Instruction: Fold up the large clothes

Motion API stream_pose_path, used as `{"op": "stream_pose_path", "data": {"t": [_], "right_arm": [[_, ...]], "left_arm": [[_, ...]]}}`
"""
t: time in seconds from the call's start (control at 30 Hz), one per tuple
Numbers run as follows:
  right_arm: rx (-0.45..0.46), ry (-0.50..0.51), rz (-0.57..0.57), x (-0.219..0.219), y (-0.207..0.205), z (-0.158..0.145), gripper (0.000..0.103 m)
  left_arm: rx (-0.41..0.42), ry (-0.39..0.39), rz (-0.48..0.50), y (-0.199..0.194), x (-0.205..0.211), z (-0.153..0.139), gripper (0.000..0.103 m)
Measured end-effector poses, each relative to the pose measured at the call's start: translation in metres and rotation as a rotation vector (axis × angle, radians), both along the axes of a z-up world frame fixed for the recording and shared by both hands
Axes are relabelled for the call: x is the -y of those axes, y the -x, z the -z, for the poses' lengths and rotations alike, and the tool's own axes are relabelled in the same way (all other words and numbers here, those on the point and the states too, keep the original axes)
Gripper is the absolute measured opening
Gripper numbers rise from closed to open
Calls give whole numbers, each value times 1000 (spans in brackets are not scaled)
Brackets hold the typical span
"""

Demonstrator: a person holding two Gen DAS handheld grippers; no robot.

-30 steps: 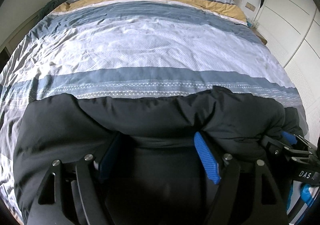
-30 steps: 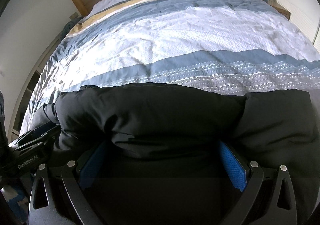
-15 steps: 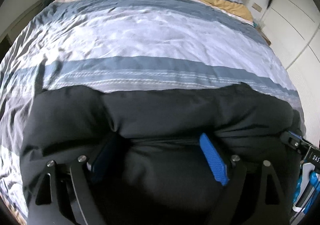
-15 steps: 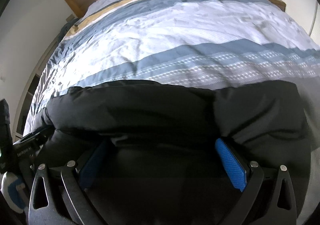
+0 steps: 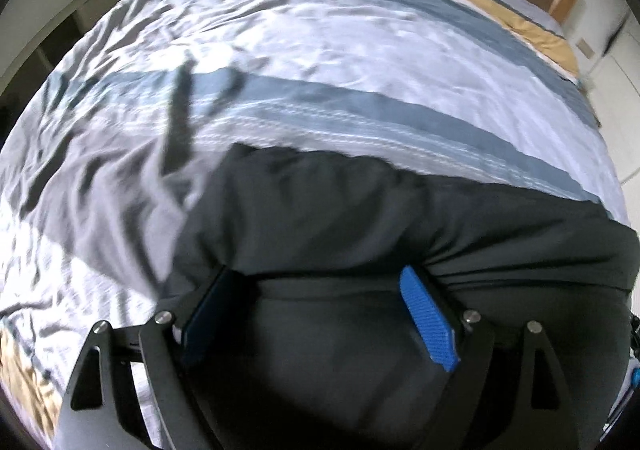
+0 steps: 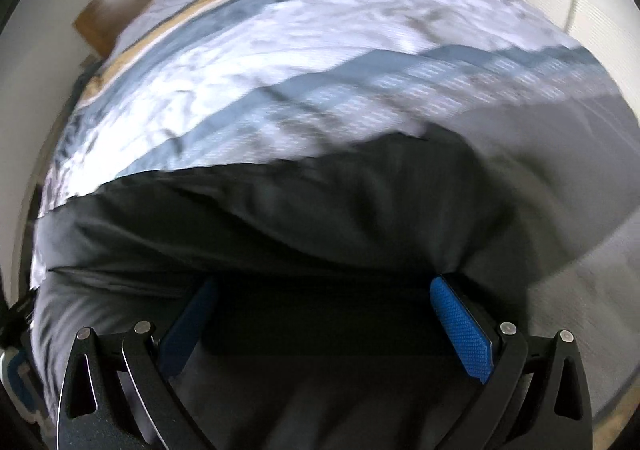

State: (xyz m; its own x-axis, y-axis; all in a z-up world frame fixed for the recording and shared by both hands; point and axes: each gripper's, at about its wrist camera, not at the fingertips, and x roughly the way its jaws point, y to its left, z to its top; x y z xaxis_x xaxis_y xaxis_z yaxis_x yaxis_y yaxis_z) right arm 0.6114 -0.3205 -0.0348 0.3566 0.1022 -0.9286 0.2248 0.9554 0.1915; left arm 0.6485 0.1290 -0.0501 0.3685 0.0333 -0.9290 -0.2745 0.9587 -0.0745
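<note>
both grippers, left (image 5: 320, 314) and right (image 6: 328, 322), spread wide, straddle the black coat's (image 5: 360, 218) fold.

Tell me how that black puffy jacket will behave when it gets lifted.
The black puffy jacket will likely flop and sag: it already bulges in soft rolls. Probably light for its bulk, given the padded look. Its smooth shell may slip on the striped duvet.
</note>
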Motion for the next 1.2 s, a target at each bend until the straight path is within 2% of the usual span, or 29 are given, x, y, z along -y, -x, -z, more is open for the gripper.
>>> {"op": "stream_pose_path", "data": {"t": [0.1, 0.2, 0.27, 0.33, 0.4, 0.5, 0.57, 0.63, 0.77, 1.0, 1.2], "right_arm": [[-20, 38, 49, 13, 10, -6, 102], [1, 73, 33, 11, 21, -22, 102], [33, 76, 8, 3, 29, -35, 102], [60, 69, -18, -8, 36, -46, 102], [77, 76, -41, -19, 41, -53, 102], [93, 57, -68, -38, 49, -57, 102], [85, 38, -90, -48, 52, -52, 102], [61, 75, -110, -56, 55, -44, 102], [24, 128, -81, -45, 62, -35, 102], [-41, 210, -21, -21, 86, -39, 102], [-47, 230, 33, -24, 103, -51, 102]], "left_arm": [[-1, -19, -34, 12, -11, -8, 86], [71, 13, -36, 32, -15, -27, 86], [93, 42, -16, 42, -12, -36, 86], [91, 34, 13, 51, -5, -43, 86], [90, 32, 34, 58, 0, -47, 86], [87, 71, 65, 72, 6, -46, 86], [68, 61, 98, 79, 12, -39, 86], [56, 41, 110, 84, 13, -31, 86], [56, 18, 75, 97, 1, -25, 86], [87, -22, 93, 123, -5, -42, 86], [135, -42, 155, 144, -9, -59, 86]]}}
